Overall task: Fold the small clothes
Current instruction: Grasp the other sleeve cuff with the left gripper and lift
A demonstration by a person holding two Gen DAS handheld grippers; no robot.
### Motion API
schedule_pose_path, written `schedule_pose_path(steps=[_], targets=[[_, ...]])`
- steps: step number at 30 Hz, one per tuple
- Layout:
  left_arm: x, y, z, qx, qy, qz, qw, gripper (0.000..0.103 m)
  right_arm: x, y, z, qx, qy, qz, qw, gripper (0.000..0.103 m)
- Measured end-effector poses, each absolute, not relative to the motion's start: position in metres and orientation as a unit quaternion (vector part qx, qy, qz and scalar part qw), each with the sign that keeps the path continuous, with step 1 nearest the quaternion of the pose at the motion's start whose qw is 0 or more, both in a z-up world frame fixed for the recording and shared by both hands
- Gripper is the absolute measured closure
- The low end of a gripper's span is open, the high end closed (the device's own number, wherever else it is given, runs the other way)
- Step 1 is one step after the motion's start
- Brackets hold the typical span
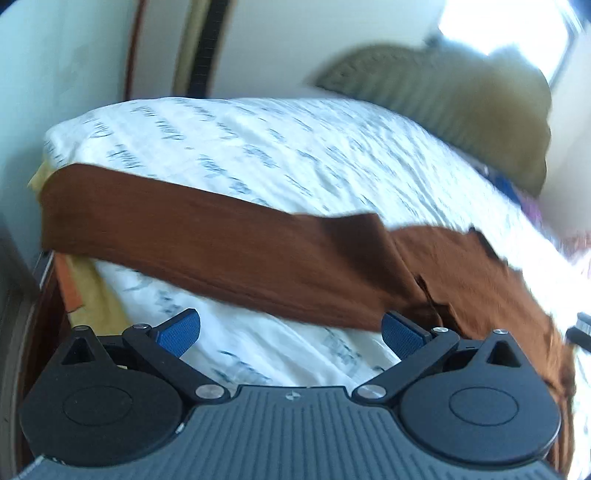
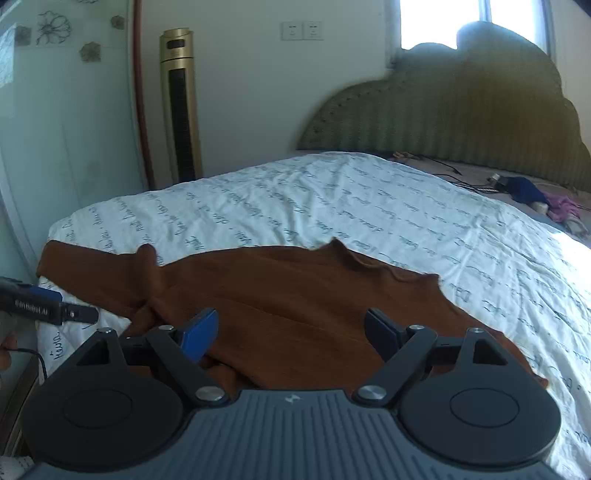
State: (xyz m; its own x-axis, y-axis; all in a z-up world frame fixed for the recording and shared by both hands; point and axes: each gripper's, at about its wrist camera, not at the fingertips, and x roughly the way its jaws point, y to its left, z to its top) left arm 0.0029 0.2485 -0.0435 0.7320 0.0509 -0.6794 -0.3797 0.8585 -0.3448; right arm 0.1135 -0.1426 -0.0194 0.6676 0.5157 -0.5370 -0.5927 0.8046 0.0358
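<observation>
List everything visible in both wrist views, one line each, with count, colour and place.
brown garment: one, rust brown, spread across the near part of the bed, sleeve stretched to the left
duvet: one, white with dark script, covering the bed
headboard: one, olive green, far end of the bed
tower fan: one, gold, by the far wall
wall sockets: two, white, on the far wall
small clothes: a few, blue and purple, near the headboard
left tool: open, over duvet beside the sleeve
right tool: open, over the garment
</observation>
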Motion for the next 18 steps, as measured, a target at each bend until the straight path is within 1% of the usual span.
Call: schedule_pose_path(steps=[2, 4, 5, 7, 9, 11, 13, 16, 18], targets=[[-0.024, 0.301, -0.048, -0.321, 0.292, 0.152, 0.888, 0.0, 0.108, -0.122, -0.024, -0.085, 0.271, 0.314, 0.906, 0.016], [-0.053, 0.353, -0.061, -0.418, 0.219, 0.185, 0.862, 0.0, 0.102, -0.11, -0.029, -0.094, 0.268, 0.325, 0.902, 0.016], [-0.062, 0.375, -0.07, -0.453, 0.195, 0.201, 0.846, 0.0, 0.101, -0.107, -0.031, -0.095, 0.269, 0.328, 0.901, 0.016], [-0.066, 0.415, -0.09, -0.52, 0.197, 0.209, 0.804, 0.0, 0.099, -0.107, -0.035, -0.087, 0.274, 0.333, 0.898, 0.016], [-0.068, 0.438, -0.114, -0.585, 0.2, 0.179, 0.765, 0.001, 0.099, -0.11, -0.037, -0.079, 0.281, 0.329, 0.898, 0.016], [-0.071, 0.442, -0.128, -0.607, 0.197, 0.159, 0.753, 0.001, 0.096, -0.113, -0.035, -0.078, 0.285, 0.324, 0.899, 0.016], [-0.075, 0.439, -0.138, -0.631, 0.178, 0.124, 0.745, 0.001, 0.099, -0.115, -0.035, -0.077, 0.287, 0.319, 0.9, 0.016], [-0.071, 0.436, -0.144, -0.643, 0.174, 0.089, 0.741, 0.001, 0.1, -0.116, -0.033, -0.08, 0.288, 0.315, 0.901, 0.016], [-0.068, 0.439, -0.151, -0.666, 0.156, 0.062, 0.727, 0.001, 0.099, -0.114, -0.032, -0.082, 0.288, 0.318, 0.899, 0.016]])
